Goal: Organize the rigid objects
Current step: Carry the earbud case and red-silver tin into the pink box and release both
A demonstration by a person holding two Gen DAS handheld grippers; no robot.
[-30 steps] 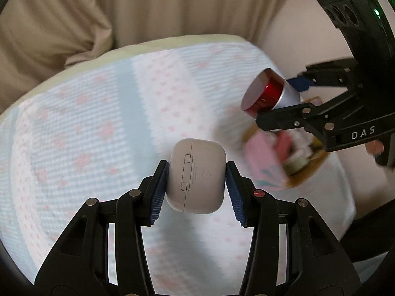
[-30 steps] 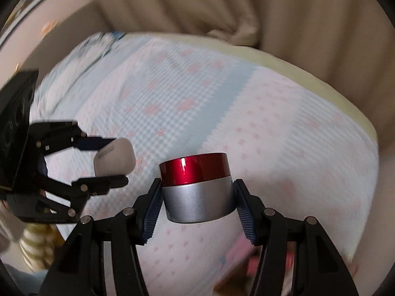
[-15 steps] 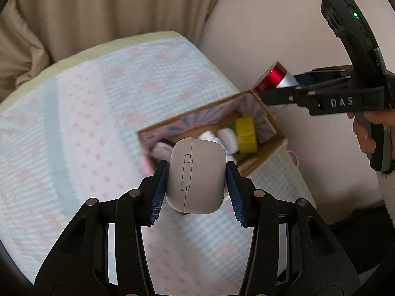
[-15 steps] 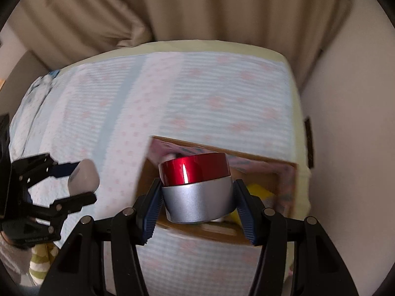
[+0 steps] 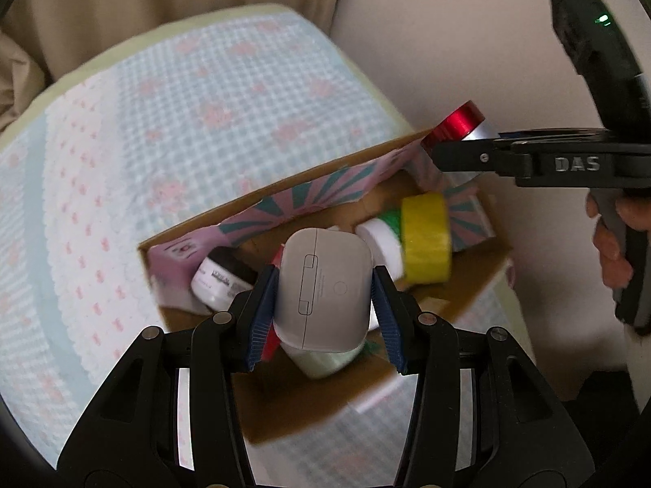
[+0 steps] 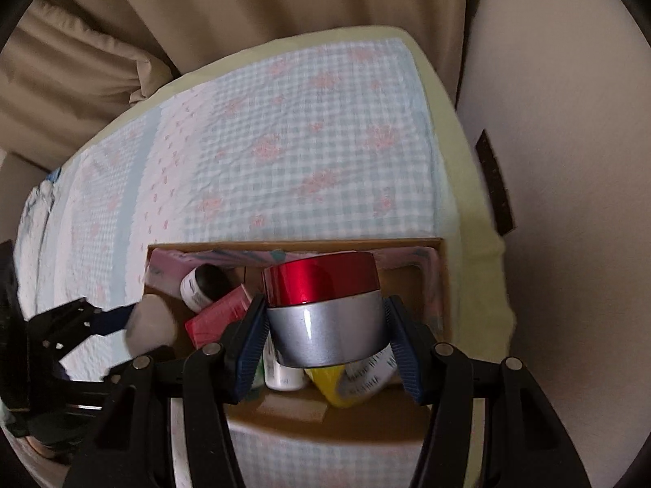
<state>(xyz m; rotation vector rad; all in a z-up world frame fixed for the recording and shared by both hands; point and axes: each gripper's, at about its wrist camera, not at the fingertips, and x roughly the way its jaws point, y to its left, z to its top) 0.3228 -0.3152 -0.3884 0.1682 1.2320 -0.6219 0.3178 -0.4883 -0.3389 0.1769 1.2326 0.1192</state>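
My left gripper point(image 5: 323, 299) is shut on a white earbud case point(image 5: 323, 284) and holds it above the open cardboard box point(image 5: 285, 415). My right gripper point(image 6: 325, 325) is shut on a silver jar with a red lid point(image 6: 323, 309) and holds it over the box point(image 6: 407, 280). In the left wrist view the jar point(image 5: 457, 122) hangs at the box's far right corner. In the right wrist view the left gripper point(image 6: 138, 333) and the white case point(image 6: 150, 325) are at the box's left side.
The box holds a yellow roll point(image 5: 427, 236), a white jar with a dark lid point(image 5: 221, 276), a red packet point(image 6: 219, 315) and white bottles point(image 6: 282, 370). It sits on a checked quilt point(image 5: 162, 130) near the wall point(image 6: 569, 203). Beige curtains point(image 6: 203, 20) hang behind.
Both grippers have swung toward the box and come down closer to it. The case now hangs over the box's middle and the jar over its right end.
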